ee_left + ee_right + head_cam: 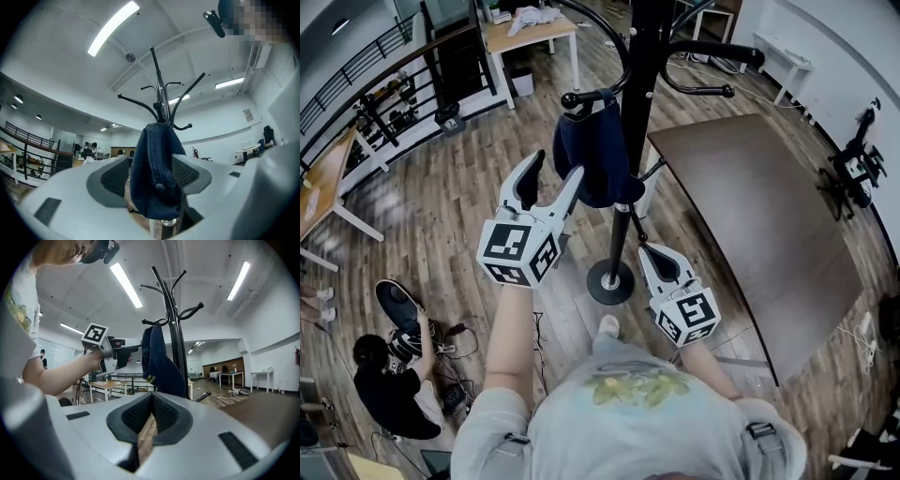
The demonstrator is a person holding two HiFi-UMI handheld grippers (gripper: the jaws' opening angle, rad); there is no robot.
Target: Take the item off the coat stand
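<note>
A dark blue denim cap (598,155) hangs from a hook of the black coat stand (636,66), whose round base (610,281) rests on the wood floor. My left gripper (554,176) is raised just left of the cap, its jaws wide open. In the left gripper view the cap (157,173) hangs in line with the gap of that gripper (151,174), and the pads are not pressing on it. My right gripper (652,251) is held lower, near the pole, shut and empty. In the right gripper view the cap (159,362) and the stand (174,319) are ahead of that gripper (152,397).
A large brown table (759,216) stands right of the stand. A person (386,386) crouches at lower left among cables. A wooden desk (530,33) is at the back, a railing (366,66) along the left, and a tripod device (858,167) at far right.
</note>
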